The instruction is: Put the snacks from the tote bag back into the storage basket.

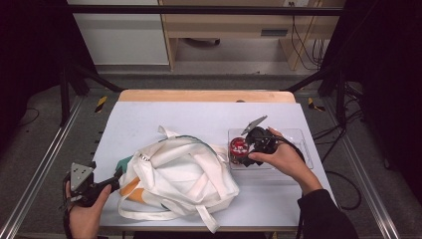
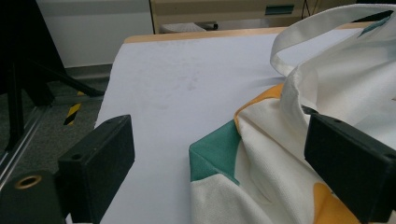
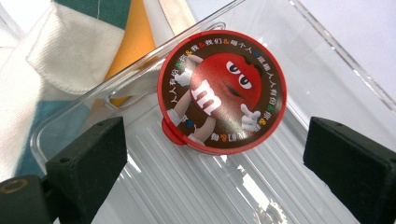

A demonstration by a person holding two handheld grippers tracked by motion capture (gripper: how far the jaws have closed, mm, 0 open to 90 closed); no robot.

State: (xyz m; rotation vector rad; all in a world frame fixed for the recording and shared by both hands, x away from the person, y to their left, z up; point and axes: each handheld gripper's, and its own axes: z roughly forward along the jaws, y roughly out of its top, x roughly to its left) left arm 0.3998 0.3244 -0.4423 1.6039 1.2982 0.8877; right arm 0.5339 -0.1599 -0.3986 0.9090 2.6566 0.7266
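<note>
My right hand (image 1: 283, 158) reaches in from about five o'clock on the counter (image 1: 199, 117), forearm in a dark sleeve angled up toward eleven o'clock, wrist bent so that the right gripper (image 1: 242, 149) points left and down into the clear plastic tray (image 1: 298, 137) lying at the three o'clock side of the counter. My fingers wrap the gripper's body from below, and its grey three-cornered plate tips up toward twelve o'clock. In the right gripper view its jaws stand spread wide, with the candy tub (image 3: 222, 91), a round one with a red cartoon lid, between and beyond them, clear of both pads and resting on the ribbed floor of the tray at its end nearest the bag. From above, the tub (image 1: 238, 146) sits at the tray's nine o'clock end, just beside the gripper's tips. My left hand (image 1: 87, 209) comes in at seven o'clock, gripping its tool from underneath with the grey plate facing up, and the left gripper (image 1: 118, 175) points toward three o'clock at the white tote bag (image 1: 179, 174) heaped in the middle of the counter. In the left gripper view those jaws are spread too, a fold of the bag's white, green and orange cloth (image 2: 261, 158) lying between them, close against the right-hand jaw; whether that jaw touches it I cannot tell.
</note>
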